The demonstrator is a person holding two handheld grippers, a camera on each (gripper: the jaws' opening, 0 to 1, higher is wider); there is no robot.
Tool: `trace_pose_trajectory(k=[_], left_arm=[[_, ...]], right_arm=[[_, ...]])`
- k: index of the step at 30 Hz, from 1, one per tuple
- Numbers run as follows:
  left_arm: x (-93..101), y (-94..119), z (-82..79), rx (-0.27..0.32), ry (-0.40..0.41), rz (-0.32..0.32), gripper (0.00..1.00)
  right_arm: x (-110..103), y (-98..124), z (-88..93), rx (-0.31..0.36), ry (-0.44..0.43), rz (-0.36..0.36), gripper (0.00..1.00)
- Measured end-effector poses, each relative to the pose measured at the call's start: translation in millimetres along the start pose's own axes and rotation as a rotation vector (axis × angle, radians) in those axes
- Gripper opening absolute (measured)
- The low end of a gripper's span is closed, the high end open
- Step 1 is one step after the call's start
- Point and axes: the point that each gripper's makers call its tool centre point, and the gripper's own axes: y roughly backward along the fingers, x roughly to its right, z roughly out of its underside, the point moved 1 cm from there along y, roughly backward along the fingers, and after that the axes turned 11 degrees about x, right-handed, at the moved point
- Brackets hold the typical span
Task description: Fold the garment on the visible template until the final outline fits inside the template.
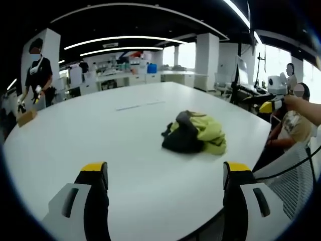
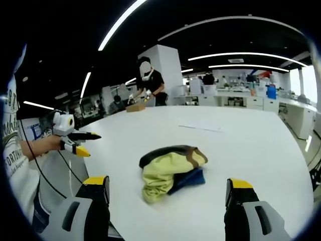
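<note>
Right now we hold both grippers above the near edges of a large white table [image 1: 125, 145], each well apart from the garment [image 1: 195, 133], which lies crumpled in a heap on the tabletop. In the left gripper view, our left gripper [image 1: 165, 178] has its yellow-tipped jaws spread wide with nothing between them, and the garment sits ahead and a little to the right of them, showing yellow-green cloth with dark patches. In the right gripper view, our right gripper [image 2: 168, 188] also has its jaws wide apart and empty; the garment [image 2: 173, 168] lies just ahead between their lines, pale yellow with a dark band on top and a blue part beneath. We also see the left gripper [image 2: 80, 143] at the left of that view, held beside the table edge, its jaws too small for us to judge. Faint lines [image 2: 200, 127] mark the tabletop beyond the garment; we cannot tell whether they are the template. A person [image 2: 149, 83] stands at the far end of the table beside a brown box [image 2: 134, 106].
</note>
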Motion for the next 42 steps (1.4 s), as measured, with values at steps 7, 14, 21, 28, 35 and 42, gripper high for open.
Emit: trace_pose_trajectory(k=[7, 14, 21, 28, 35, 42], left_arm=[[6.0, -7.9, -6.5, -0.001, -0.02, 0.043, 0.89], [2.6, -19.8, -11.6, 0.028, 0.008, 0.079, 0.8], [2.5, -35.4, -13.5, 0.019, -0.034, 0.111, 0.68], [6.8, -55.1, -11.2, 0.0, -0.066, 0.157, 0.58], [9.4, -74.4, -6.3, -0.019, -0.06, 0.189, 0.47], [11.7, -93.5, -1.8, -0.039, -0.057, 0.224, 0.39]], right_arm=[[3.8, -7.7, 3.6, -0.012, -0.007, -0.021, 0.89], [13.8, -17.5, 4.4, -0.028, 0.014, -0.032, 0.74], [25.5, -27.8, 5.1, -0.031, 0.034, -0.027, 0.59], [34.6, -44.1, 14.4, -0.069, 0.041, -0.038, 0.52], [46.2, -63.6, 32.0, -0.119, 0.031, -0.045, 0.44], [56.8, -82.2, 49.8, -0.176, 0.086, -0.05, 0.35]])
